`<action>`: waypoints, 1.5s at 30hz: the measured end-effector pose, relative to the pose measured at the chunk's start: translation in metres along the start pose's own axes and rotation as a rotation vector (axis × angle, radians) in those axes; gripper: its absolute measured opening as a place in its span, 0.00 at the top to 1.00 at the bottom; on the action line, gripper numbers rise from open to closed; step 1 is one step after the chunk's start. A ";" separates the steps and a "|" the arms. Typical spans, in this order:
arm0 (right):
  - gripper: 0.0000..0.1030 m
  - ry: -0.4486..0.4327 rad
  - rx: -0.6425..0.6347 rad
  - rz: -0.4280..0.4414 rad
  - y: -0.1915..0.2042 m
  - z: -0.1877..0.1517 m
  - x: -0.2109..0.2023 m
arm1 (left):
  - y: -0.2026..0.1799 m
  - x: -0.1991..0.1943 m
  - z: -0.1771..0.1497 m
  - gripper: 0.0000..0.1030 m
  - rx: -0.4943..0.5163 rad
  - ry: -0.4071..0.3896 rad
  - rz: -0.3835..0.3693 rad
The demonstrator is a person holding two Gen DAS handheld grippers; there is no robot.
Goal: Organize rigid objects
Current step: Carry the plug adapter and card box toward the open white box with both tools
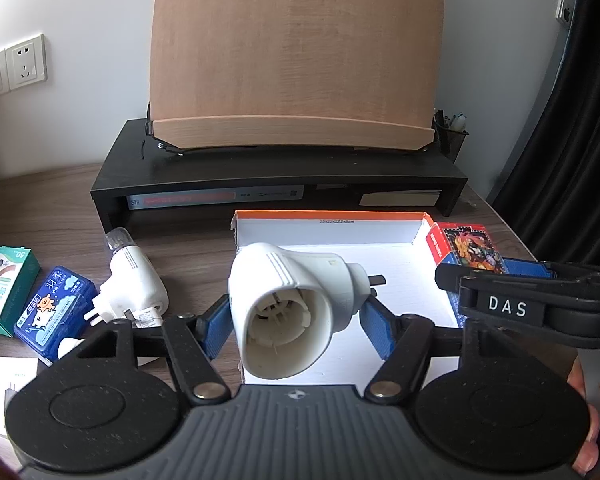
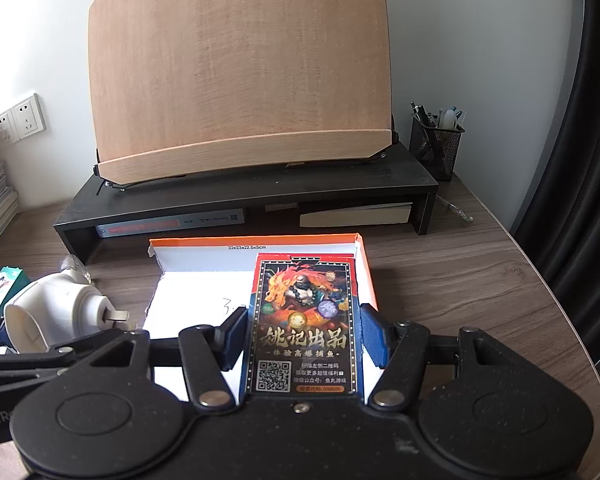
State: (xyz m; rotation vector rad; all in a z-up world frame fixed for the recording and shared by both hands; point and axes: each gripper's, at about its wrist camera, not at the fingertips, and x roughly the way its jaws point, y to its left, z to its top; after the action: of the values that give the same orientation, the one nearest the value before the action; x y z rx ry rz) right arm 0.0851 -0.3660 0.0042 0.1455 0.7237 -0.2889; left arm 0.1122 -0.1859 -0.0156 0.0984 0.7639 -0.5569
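Your left tool (image 1: 294,320) grips the white plug (image 1: 288,308) over the box's (image 1: 380,236) left edge; your right tool (image 2: 302,340) grips the card pack (image 2: 304,320), long axis pointing forward, above the right side.

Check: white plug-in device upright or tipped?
Tipped: white plug-in device lies sideways between the left hand-held gripper fingers, open socket facing the camera.

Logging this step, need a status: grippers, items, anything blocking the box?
Left gripper shut on white plug-in device, over the box. Right gripper shut on card pack. Nothing blocking.
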 end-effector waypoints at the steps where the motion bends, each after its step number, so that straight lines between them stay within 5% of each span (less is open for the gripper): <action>1: 0.31 0.000 0.001 0.000 0.000 0.000 0.000 | 0.000 0.000 0.000 0.33 0.000 0.001 0.000; 30: 0.31 0.025 0.004 0.000 0.000 0.000 0.014 | 0.004 0.007 -0.001 0.33 -0.006 0.012 0.003; 45: 0.31 0.088 -0.001 -0.002 -0.006 0.012 0.058 | 0.009 0.042 0.005 0.33 -0.002 0.050 -0.007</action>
State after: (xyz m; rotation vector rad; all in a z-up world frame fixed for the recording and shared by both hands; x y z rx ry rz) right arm 0.1321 -0.3866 -0.0263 0.1571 0.8108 -0.2856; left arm 0.1446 -0.1985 -0.0418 0.1086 0.8140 -0.5624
